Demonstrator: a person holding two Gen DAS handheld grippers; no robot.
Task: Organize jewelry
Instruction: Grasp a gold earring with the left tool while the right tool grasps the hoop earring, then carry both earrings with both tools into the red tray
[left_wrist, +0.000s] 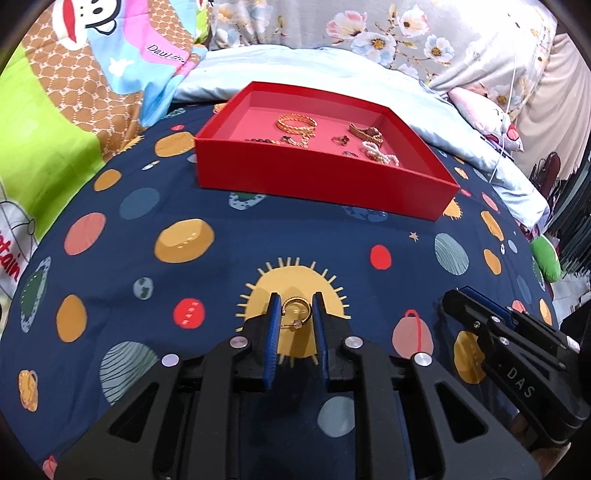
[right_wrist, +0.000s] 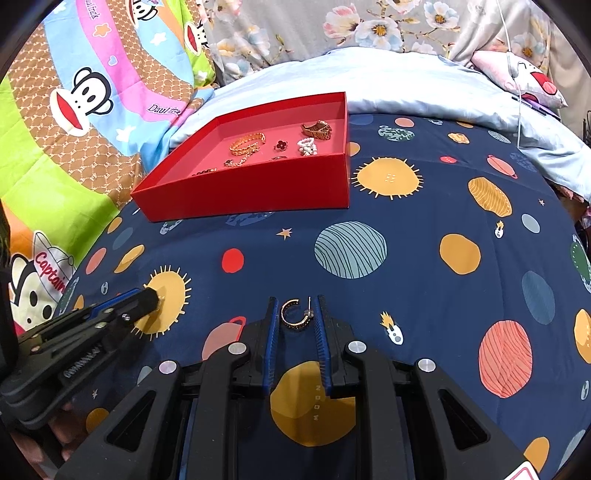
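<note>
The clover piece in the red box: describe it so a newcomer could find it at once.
Start at the red box on the navy planet-print bedspread. On its pink floor, look between the gold chain bracelet and the white bead bracelet. The clover piece there is small, dark red, four-lobed and gold-edged, the only flower shape.

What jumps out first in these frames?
The red tray of jewelry sits at the far side of the planet-print bedspread. Nearer, each hand-held gripper brackets a gold hoop earring: the left around one on a sun print, the right around another.
</note>
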